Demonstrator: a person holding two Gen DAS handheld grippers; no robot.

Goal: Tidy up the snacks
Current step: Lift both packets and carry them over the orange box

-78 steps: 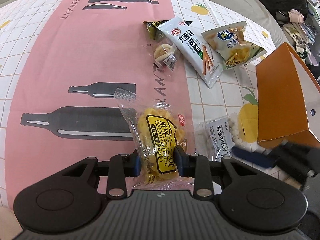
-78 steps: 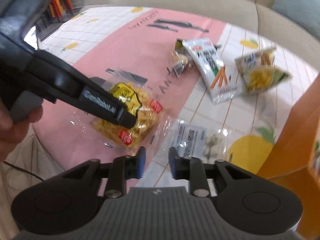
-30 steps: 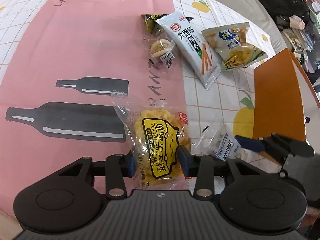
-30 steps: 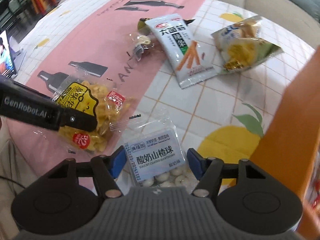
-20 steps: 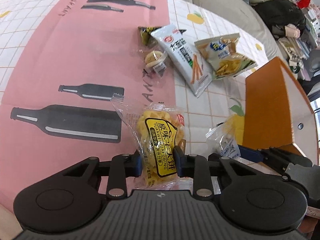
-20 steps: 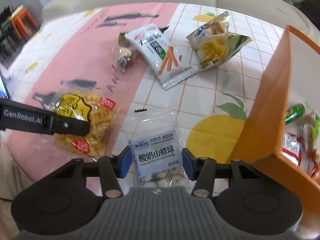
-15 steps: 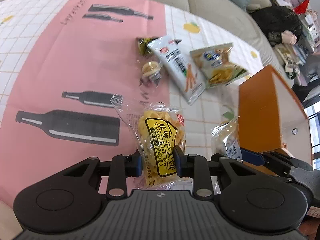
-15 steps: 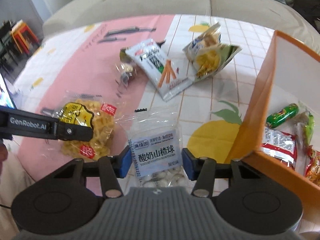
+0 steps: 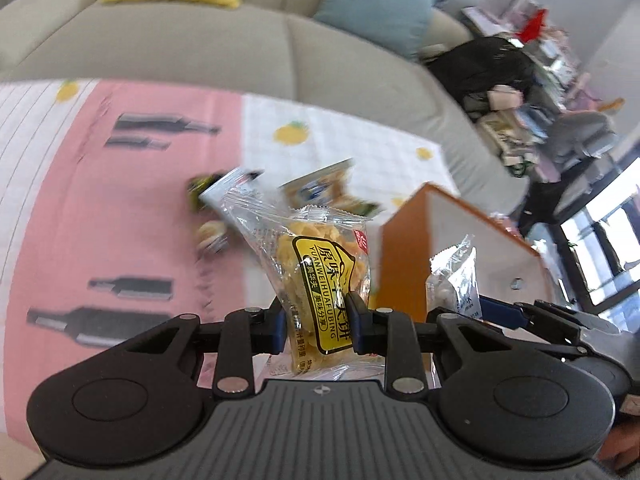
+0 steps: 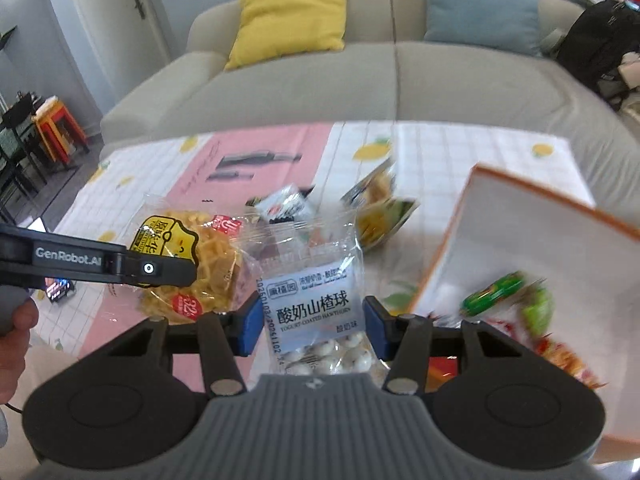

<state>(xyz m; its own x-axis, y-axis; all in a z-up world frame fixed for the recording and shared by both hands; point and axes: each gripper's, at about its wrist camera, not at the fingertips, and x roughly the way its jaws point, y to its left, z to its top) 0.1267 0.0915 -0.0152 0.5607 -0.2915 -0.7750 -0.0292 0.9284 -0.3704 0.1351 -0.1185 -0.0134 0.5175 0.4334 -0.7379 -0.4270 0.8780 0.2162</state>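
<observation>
Left claw [image 9: 318, 330]: pinching the yellow waffle-biscuit pack [image 9: 326, 280] by its lower half; the pack stands upright between the blue pads.
Right claw [image 10: 312, 326]: clamped on the yogurt hawthorn-ball pack [image 10: 314, 308], label facing the camera.
Change: half a second ago both wrist views looked down on the tabletop [image 10: 432, 152]; now they tilt up toward the sofa [image 10: 360, 80], and both packs hang clear of the cloth.
Orange box [image 10: 532, 248]: open, just right of the right claw, with wrapped snacks already inside.
Left behind: several packs [image 10: 380, 208] lie on the tabletop, blurred.
Meaning: both lifts look complete; the likely next step is carrying each pack over the box rim and letting go.
</observation>
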